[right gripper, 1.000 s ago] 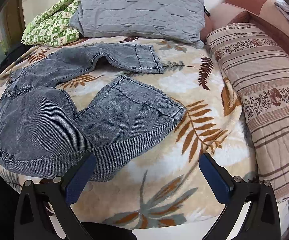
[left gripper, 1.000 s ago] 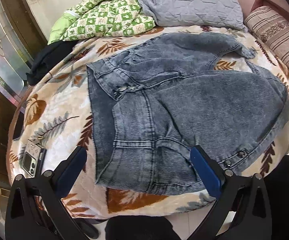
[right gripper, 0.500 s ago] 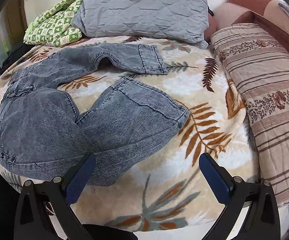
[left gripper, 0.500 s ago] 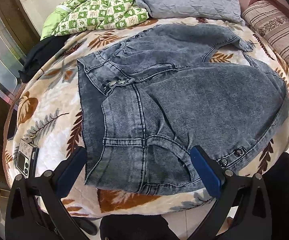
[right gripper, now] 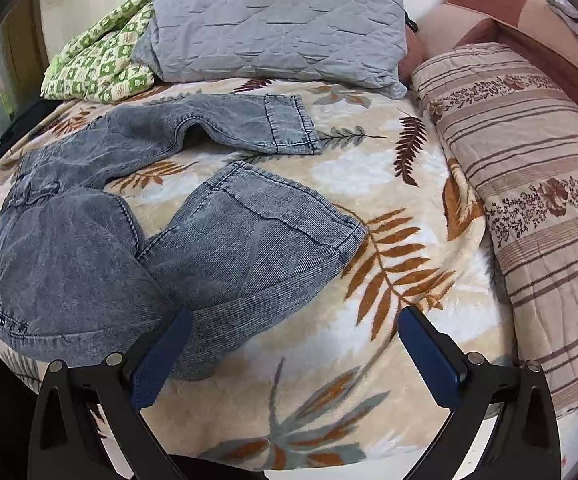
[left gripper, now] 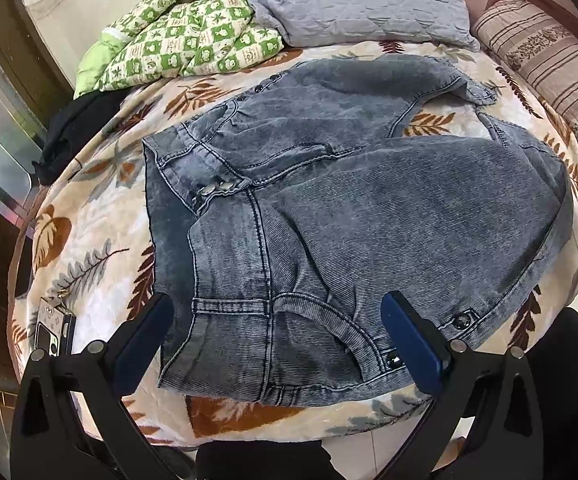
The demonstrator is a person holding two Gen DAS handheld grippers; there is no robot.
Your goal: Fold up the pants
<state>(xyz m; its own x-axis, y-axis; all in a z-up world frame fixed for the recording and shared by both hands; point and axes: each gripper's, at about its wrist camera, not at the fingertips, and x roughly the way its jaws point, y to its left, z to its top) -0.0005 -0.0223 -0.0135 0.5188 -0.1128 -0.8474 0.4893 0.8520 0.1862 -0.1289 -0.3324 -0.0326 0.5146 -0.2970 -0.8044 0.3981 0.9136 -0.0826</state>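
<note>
Currently: pants spread on bed, legs apart | left gripper wide open, empty, near waistband | right gripper wide open, empty

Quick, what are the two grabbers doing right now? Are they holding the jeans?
Left gripper: open, holding nothing, over the waist end of the jeans.
Right gripper: open, holding nothing, near the closer jeans leg.

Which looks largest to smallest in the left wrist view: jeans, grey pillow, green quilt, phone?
1. Jeans, by far the largest, though nearest the camera.
2. Grey pillow and green quilt: they look alike, both cut off or overlapped at the far edge, so unranked.
3. Phone, smallest.
</note>
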